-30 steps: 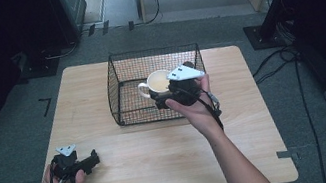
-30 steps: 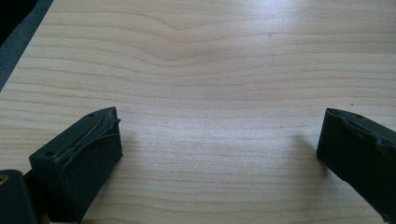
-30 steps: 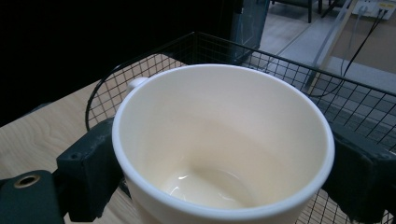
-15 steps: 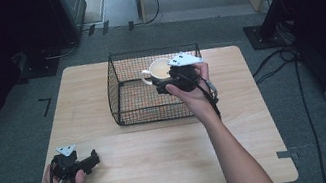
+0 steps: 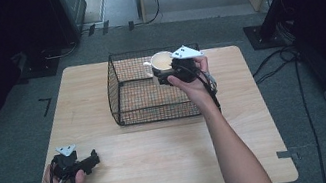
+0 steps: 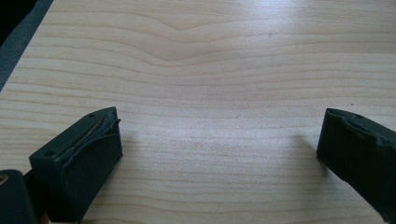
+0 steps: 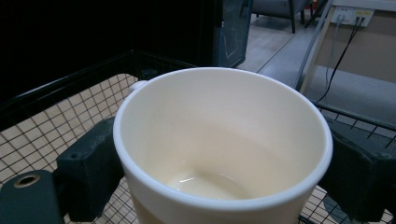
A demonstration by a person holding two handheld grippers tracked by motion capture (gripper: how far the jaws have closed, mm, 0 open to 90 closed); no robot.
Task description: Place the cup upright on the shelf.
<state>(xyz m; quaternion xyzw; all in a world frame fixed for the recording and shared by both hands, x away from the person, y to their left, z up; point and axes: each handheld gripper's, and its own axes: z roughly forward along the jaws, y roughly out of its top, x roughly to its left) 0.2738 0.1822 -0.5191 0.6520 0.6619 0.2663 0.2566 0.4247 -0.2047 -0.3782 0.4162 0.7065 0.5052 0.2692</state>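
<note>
A cream mug (image 5: 162,61) (image 7: 219,140) is held upright over the far right corner of a black wire basket (image 5: 121,96). My right gripper (image 5: 173,72) is shut on it, with a black jaw pressed to each side of the mug's wall in the right gripper view. The mug is empty inside and its handle points to the left. My left gripper (image 5: 93,159) lies on the wooden table (image 5: 163,162) near its front left corner. Its jaws stand wide apart over bare wood (image 6: 219,140) with nothing between them.
The basket's floor mesh (image 7: 28,140) shows below the mug. Cables and a stand base lie on the grey floor to the right of the table. A wooden cabinet stands beyond the far edge.
My right gripper has carried the mug away from me, from the middle right of the basket towards its far right corner. The left gripper has stayed put.
</note>
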